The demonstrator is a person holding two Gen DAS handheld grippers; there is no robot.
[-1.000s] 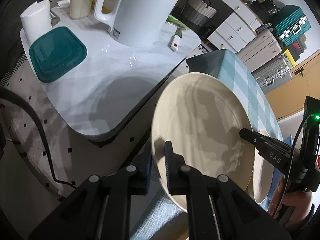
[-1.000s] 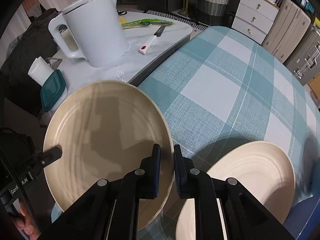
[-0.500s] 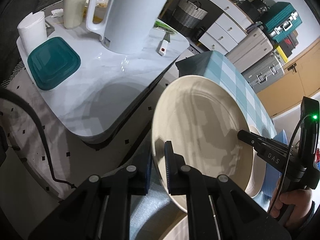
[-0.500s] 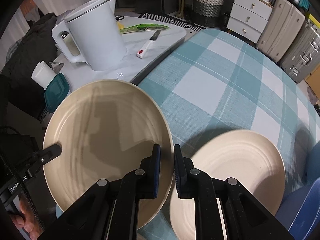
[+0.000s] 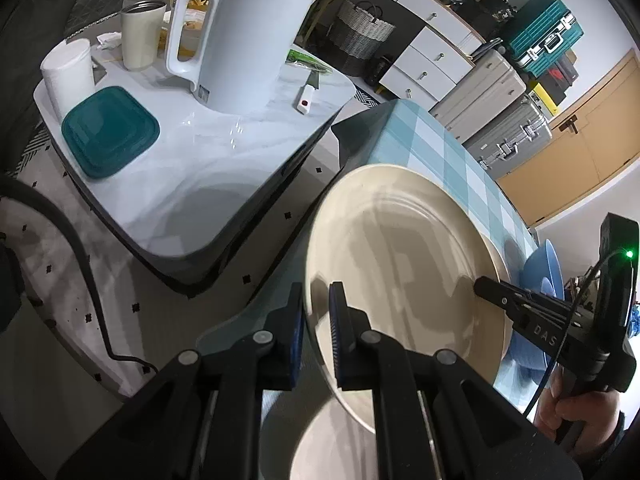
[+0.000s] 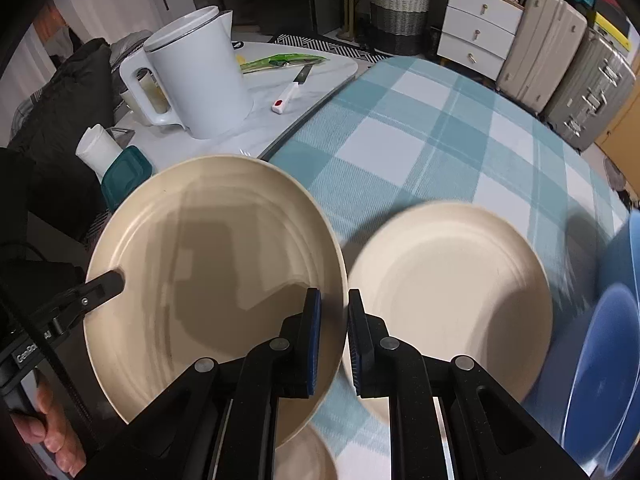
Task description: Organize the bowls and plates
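Both my claws, left claw (image 5: 314, 330) and right claw (image 6: 334, 336), pinch the cream plate (image 6: 216, 280) rim; uneven pull could slip it onto second plate (image 6: 444, 292).

open: checked cloth (image 6: 420, 128) | blocked: second plate (image 6: 444, 292), blue bowls (image 6: 608, 352), kettle (image 6: 200, 80)

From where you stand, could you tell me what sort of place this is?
Most likely a lived-in home dining area: a checked tablecloth under cream plates, an electric kettle on a marble side table, suitcases stacked beside white drawers.
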